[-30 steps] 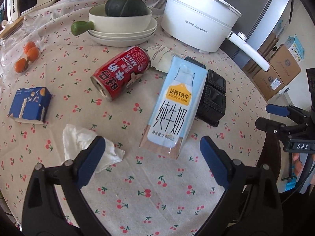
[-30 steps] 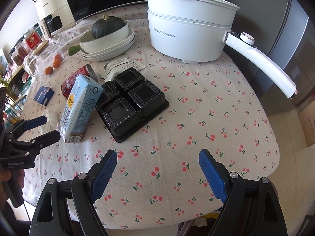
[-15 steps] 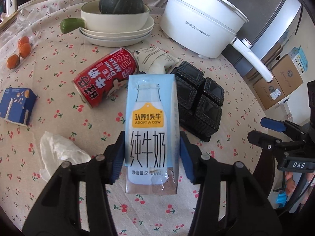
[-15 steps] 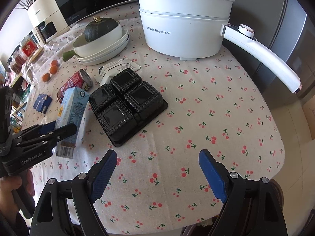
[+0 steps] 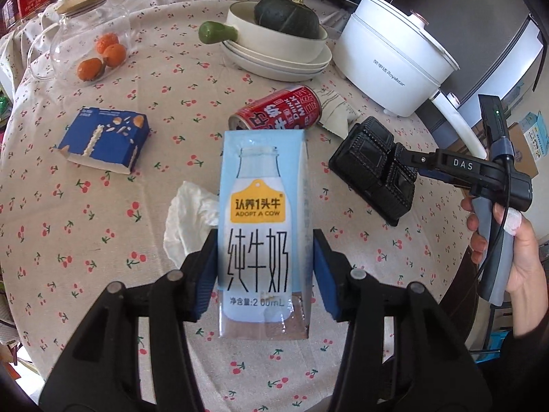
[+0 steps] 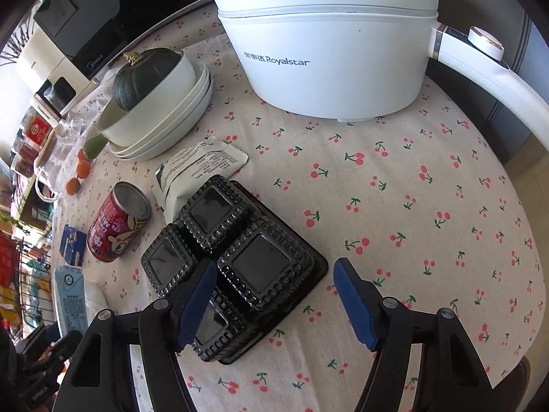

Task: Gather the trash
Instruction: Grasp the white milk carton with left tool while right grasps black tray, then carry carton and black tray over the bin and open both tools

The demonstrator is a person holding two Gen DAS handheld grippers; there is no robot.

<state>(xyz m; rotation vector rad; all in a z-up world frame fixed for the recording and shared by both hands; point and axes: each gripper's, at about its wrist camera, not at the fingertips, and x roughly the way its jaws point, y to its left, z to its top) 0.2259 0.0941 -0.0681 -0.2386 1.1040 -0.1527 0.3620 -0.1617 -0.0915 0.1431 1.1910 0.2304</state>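
My left gripper (image 5: 264, 257) is shut on a light blue milk carton (image 5: 262, 185) and holds it upright above the cherry-print tablecloth (image 5: 103, 240). My right gripper (image 6: 274, 271) hangs over a black four-cell plastic tray (image 6: 236, 261). Its jaws are closing with the tray's near corner between them. The left finger overlaps the tray and the right finger stands clear of its edge. On the cloth lie a red drink can (image 5: 279, 111), a blue carton box (image 5: 103, 139), a crumpled white tissue (image 5: 187, 219) and a white wrapper (image 6: 199, 168).
A white electric pot (image 6: 326, 51) with a long handle stands at the back right. Stacked cream dishes (image 5: 274, 58) hold a dark green squash. A glass jar (image 5: 85, 48) with oranges lies at the left. The table's rounded edge runs along the right.
The left gripper closed on the milk carton and raised it off the cloth. The right gripper came down and forward over the black tray, and its jaws narrowed.
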